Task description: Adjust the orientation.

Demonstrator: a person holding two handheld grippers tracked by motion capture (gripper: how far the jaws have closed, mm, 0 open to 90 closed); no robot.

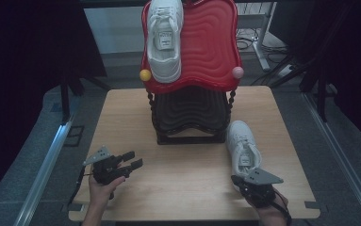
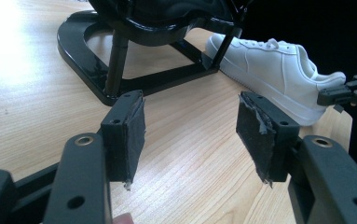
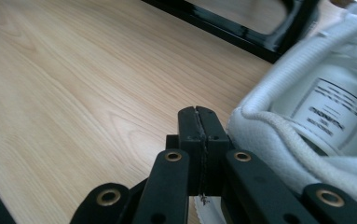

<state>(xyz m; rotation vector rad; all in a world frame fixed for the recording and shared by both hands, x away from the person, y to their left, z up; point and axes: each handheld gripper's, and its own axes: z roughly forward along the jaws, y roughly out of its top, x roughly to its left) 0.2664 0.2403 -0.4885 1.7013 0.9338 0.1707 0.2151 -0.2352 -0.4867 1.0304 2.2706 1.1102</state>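
Wooden table [image 1: 183, 188] — black rack [image 1: 190, 117], white sneaker [image 1: 242, 146]

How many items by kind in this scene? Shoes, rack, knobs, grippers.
White shoes: 2, one on the red top shelf, one on the table
Tiered rack: 1
Ball knobs: 2, yellow, pink
Grippers: 2, left, right
Total: 7

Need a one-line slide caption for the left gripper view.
Open left gripper hovering over the wooden table, facing a white sneaker beside the black rack base.
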